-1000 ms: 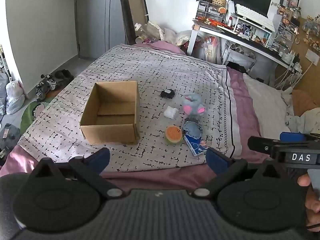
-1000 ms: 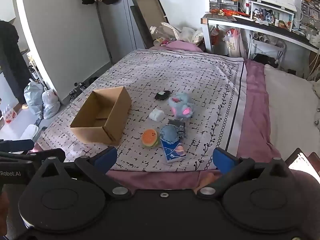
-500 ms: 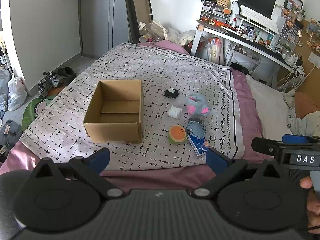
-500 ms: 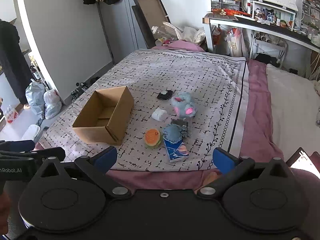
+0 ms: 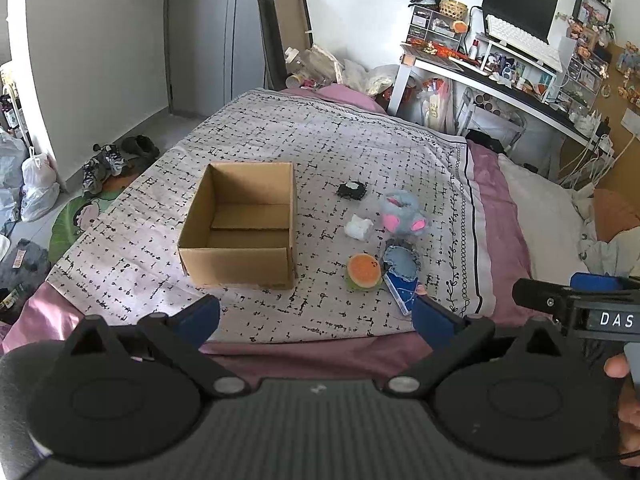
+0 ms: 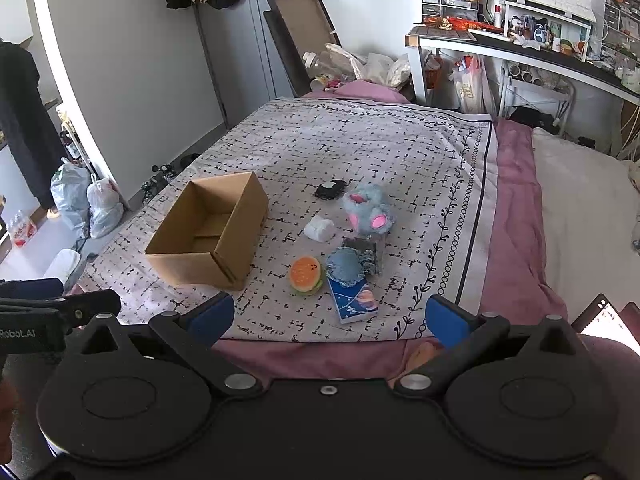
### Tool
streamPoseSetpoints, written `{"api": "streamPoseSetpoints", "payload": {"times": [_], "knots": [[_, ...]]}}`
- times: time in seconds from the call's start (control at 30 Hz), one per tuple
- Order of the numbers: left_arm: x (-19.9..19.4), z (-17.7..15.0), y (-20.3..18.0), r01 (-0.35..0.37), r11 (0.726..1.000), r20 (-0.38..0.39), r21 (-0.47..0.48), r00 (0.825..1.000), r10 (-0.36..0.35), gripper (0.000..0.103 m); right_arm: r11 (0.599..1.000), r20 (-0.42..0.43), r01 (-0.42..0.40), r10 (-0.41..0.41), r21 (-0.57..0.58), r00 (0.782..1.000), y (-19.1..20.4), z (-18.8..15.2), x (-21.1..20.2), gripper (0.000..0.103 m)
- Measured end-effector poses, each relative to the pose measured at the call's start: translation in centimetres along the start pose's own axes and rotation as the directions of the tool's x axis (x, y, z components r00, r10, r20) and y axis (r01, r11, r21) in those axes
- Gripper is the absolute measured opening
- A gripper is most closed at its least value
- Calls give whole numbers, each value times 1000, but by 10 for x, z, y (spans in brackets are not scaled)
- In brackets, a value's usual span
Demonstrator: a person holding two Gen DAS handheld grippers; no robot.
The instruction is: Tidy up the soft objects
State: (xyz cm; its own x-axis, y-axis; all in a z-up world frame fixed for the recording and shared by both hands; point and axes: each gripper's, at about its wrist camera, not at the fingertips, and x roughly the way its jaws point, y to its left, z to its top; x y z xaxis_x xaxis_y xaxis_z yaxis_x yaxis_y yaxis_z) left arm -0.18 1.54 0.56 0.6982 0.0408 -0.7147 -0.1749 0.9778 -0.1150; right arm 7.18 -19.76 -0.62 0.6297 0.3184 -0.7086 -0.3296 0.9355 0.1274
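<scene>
The left gripper point(image 5: 316, 314) is spread wide, and nothing sits between its blue fingers point(image 5: 200, 316). The right gripper point(image 6: 330, 316) is spread wide too — it holds nothing and touches nothing. Both hang over the near edge of the bed point(image 6: 516, 216), well apart from the soft toys. A cloth with black marks point(image 5: 320, 136) covers the bed. On it stands an open cardboard box point(image 5: 240, 226) with nothing inside. To the right of the box lie the soft things, close together: a gray plush mouse with pink ears point(image 5: 402, 216), a small white soft lump point(image 5: 359, 228), a little black thing point(image 5: 351, 191), a round orange burger toy point(image 5: 363, 272), and a blue denim piece point(image 5: 401, 264) just beside the burger. A blue packet point(image 6: 354, 300) lies nearest the bed's edge, touching the denim piece. In the left view, a bit of a hand point(image 5: 624, 404) shows at the right edge — under the right gripper's black body.
</scene>
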Motion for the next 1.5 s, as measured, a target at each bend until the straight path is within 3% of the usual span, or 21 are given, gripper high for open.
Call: {"api": "streamPoseSetpoints", "payload": {"times": [1.5], "knots": [[6, 1, -3, 5, 1000, -3, -9, 1000, -5, 101, 1000, -19, -4, 4, 20, 1000, -5, -1, 8, 103]]}}
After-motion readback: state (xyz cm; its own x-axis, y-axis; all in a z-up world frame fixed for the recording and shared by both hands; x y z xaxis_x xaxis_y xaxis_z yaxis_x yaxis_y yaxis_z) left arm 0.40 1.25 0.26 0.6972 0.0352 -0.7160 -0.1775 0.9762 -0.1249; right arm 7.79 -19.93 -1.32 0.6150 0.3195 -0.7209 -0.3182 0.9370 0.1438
